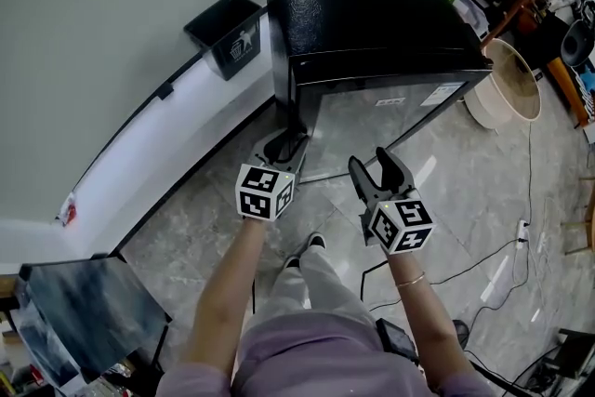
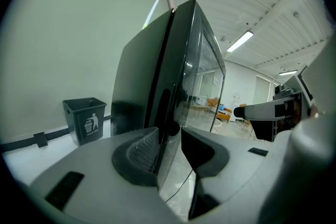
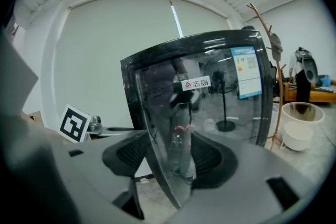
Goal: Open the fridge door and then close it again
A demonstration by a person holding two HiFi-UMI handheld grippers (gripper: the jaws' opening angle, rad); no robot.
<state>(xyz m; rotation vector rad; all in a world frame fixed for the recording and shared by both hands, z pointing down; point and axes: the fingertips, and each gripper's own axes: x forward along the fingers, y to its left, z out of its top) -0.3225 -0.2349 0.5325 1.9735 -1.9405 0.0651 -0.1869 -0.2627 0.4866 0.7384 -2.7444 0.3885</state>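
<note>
straddling the closed fridge door (image 1: 372,121) edge at mid-frame, left gripper (image 1: 284,147) jaws wide; right gripper (image 1: 372,163) wide, empty; next, probably pinching and pulling.

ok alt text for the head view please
From above, a person holds two open grippers toward a black fridge with a glass door: the left gripper at the door's left edge, the right gripper before the glass. A black bin stands by the wall.

Small black boxy fridge (image 1: 372,5), upright on grey floor tiles (image 1: 465,200), close to a pale wall (image 1: 112,14). Shiny glass door (image 1: 381,121) at the front, looking shut.
</note>
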